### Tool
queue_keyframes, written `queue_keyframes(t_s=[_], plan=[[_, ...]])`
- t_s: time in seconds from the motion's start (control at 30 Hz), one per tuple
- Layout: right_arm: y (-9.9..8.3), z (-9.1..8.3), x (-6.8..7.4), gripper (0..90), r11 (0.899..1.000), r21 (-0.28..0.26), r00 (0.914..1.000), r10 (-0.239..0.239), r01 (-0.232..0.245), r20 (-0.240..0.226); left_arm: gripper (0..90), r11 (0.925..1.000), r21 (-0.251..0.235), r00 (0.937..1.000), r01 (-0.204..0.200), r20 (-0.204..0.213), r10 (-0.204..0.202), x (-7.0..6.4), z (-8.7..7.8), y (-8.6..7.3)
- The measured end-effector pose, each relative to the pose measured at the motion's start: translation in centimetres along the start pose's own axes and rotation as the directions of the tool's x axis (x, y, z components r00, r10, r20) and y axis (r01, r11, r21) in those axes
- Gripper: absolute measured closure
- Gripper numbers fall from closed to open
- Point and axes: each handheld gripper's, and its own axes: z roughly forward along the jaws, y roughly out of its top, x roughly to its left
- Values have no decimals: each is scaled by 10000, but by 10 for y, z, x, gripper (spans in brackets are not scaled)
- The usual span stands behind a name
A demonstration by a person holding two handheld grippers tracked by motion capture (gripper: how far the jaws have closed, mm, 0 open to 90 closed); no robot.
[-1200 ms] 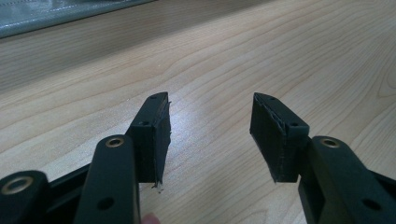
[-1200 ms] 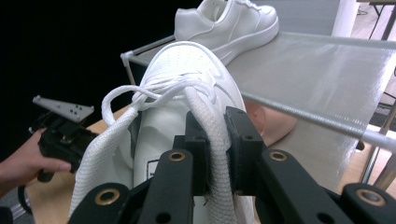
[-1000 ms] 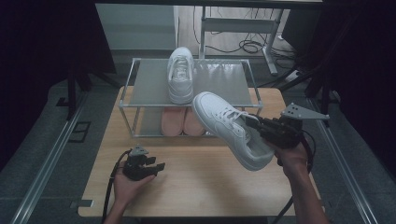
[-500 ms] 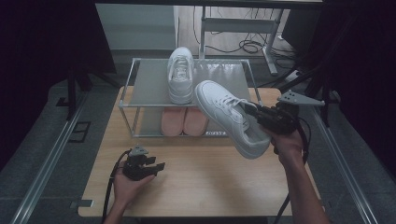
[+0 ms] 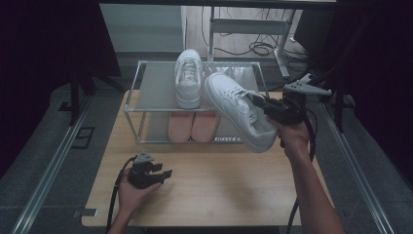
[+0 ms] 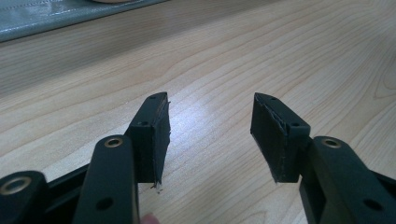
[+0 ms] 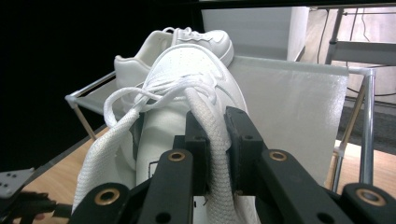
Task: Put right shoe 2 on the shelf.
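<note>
The right gripper point(image 5: 260, 105) is clamped on the collar of a white sneaker point(image 5: 237, 111), its jaws pinching the padded rim as the right gripper view point(image 7: 215, 140) shows; since a second ago the shoe has travelled from about 5 o'clock of the rack toward 12 o'clock, and its toe now hangs over the right half of the top shelf point(image 5: 156, 87), heel still out past the front edge; it is lifted, touching nothing I can make out. A matching sneaker point(image 5: 188, 78) already lies on that shelf at the held one's 9 o'clock; a pink pair point(image 5: 191, 126) sits on the lower tier. My reading: the shoe is being brought to rest beside its mate, with the lowering still to come. The left gripper point(image 5: 146, 173) lies in the hand on the wooden table point(image 5: 219, 195), jaws apart and empty point(image 6: 210, 135), unmoved.
</note>
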Motion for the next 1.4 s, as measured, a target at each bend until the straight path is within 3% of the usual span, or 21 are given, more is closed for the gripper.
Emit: queue_keyframes(t_s=[0.73,1.03,1.4], plan=[[32,34,-17,799,9963,-178,9929,853,-841,835,477,10000,-24,10000,60,-16,-60,2,-1,0],[44,61,-20,799,9935,17,9823,1123,-1139,1500,477,10000,-68,10000,57,14,-57,2,-1,0],[56,100,-23,798,9853,120,9621,1636,-1703,2181,477,9998,-132,9999,125,19,-125,4,-3,0]])
